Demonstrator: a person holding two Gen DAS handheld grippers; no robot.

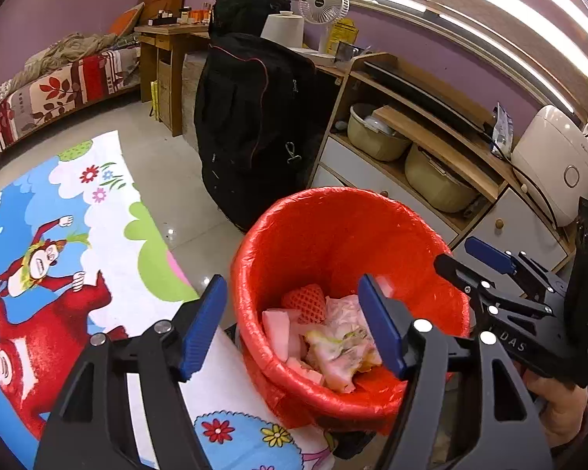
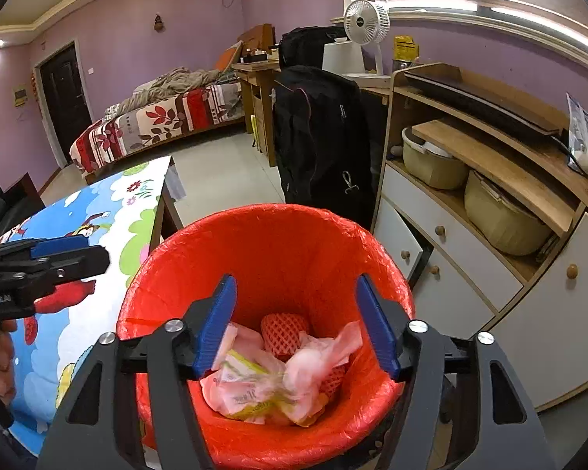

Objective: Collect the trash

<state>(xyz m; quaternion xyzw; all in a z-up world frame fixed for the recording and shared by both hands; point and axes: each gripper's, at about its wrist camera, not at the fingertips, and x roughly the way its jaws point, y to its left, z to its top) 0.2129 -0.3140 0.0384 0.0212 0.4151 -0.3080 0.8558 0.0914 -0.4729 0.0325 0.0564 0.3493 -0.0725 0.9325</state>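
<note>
A bin lined with a red bag (image 1: 333, 215) (image 2: 270, 227) stands on the floor beside the table. Inside lie crumpled pink and yellow wrappers (image 1: 341, 348) (image 2: 262, 387) and red foam fruit nets (image 1: 305, 301) (image 2: 282, 333). My left gripper (image 1: 294, 325) is open and empty, above the bin's left rim. My right gripper (image 2: 294, 325) is open and empty, right over the bin's mouth. The right gripper also shows in the left wrist view (image 1: 466, 254), and the left gripper shows in the right wrist view (image 2: 78, 250).
A table with a cartoon cloth (image 1: 58, 254) (image 2: 90, 227) is left of the bin. A black bag (image 1: 251, 125) (image 2: 317, 133) stands behind it. A wooden cabinet (image 1: 431, 180) (image 2: 470, 235) with pots is to the right. A bed (image 2: 156, 121) is far back.
</note>
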